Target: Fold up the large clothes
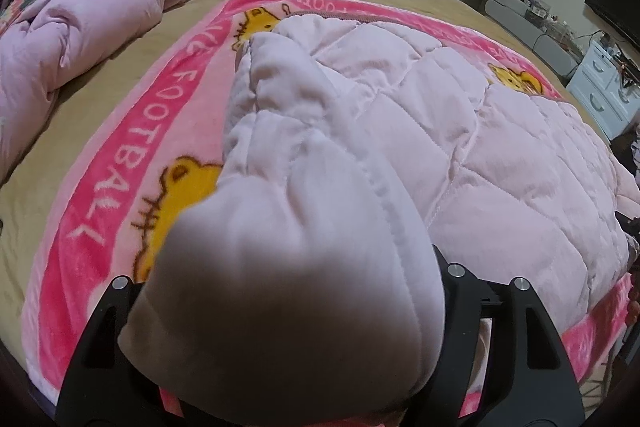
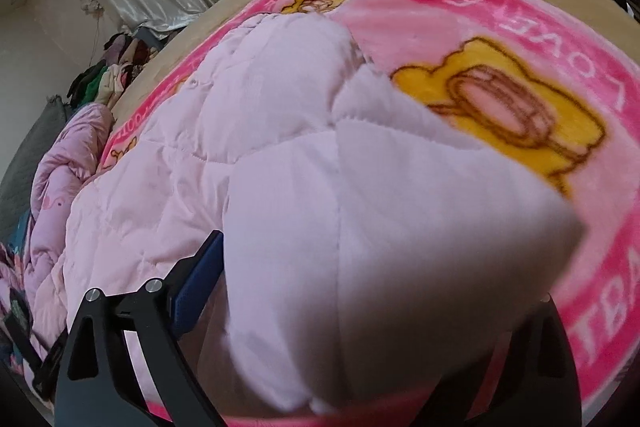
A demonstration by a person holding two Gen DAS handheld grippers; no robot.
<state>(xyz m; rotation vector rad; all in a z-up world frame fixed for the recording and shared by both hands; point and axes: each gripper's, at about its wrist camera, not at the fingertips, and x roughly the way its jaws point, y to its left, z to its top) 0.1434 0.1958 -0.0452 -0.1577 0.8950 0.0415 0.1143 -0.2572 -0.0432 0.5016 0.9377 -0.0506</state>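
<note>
While the pale pink quilted padded jacket (image 1: 460, 131) bulges between both jaws, your left gripper (image 1: 296, 327) and right gripper (image 2: 360, 307) stand released; its length runs away from you across the pink cartoon fleece blanket (image 1: 120, 163).

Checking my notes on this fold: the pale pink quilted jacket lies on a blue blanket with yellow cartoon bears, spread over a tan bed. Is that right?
Not quite: the blanket is pink with a darker pink lettered border, not blue, as the left wrist view shows. The rest holds: the pale pink quilted jacket lies on it, yellow cartoon bears are printed on it, and it covers the tan bed.

pale pink quilted garment (image 1: 304, 267) hides both grippers' fingertips.
</note>
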